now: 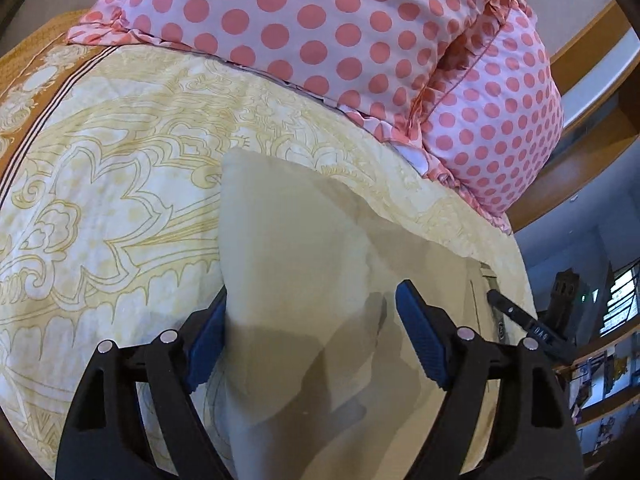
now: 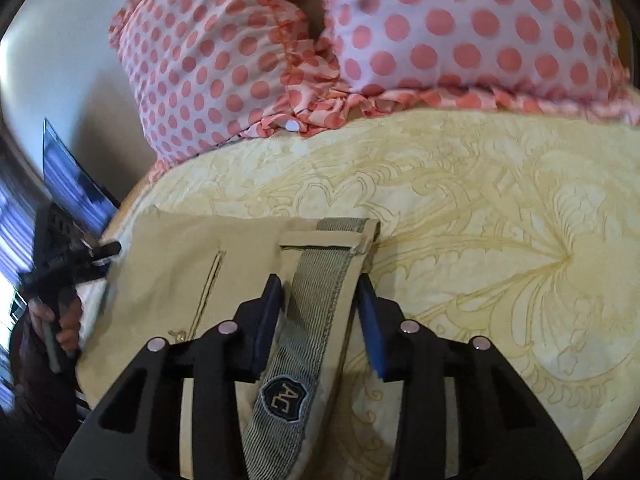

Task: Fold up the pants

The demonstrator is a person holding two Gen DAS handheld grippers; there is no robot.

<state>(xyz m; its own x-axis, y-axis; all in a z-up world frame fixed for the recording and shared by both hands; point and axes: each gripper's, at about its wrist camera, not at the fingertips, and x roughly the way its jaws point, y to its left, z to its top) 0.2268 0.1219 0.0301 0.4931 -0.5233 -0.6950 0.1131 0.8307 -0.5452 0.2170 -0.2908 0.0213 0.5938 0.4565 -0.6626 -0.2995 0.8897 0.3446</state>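
In the left wrist view, the khaki pants [image 1: 320,280] are seen spread on the patterned bedspread [image 1: 120,168], on the near side of the polka-dot pillows [image 1: 340,32]. The left gripper [image 1: 312,336] is held with its jaws spread wide; cloth lies between and beneath them, and a raised corner of fabric stands just ahead, pointing toward the pillows. Nothing is pinched. The left blue pad [image 1: 208,344] is met by the edge of the cloth. A second black tool [image 1: 528,324] is glimpsed at the pants' right edge.

In the right wrist view, the waist end of the pants [image 2: 180,280] is shown, with the grey-green waistband [image 2: 316,280] running from the gripper toward the pillows [image 2: 440,32]. The right gripper [image 2: 320,320] is set astride this band, jaws parted either side of it and not pressed together. The band's long axis lies along the fingers, so closing would catch it across its width. The left hand [image 2: 60,320] is seen at the far left edge of the pants, the side away from the bedspread [image 2: 500,220]. The right gripper is judged the better placed on the waist.
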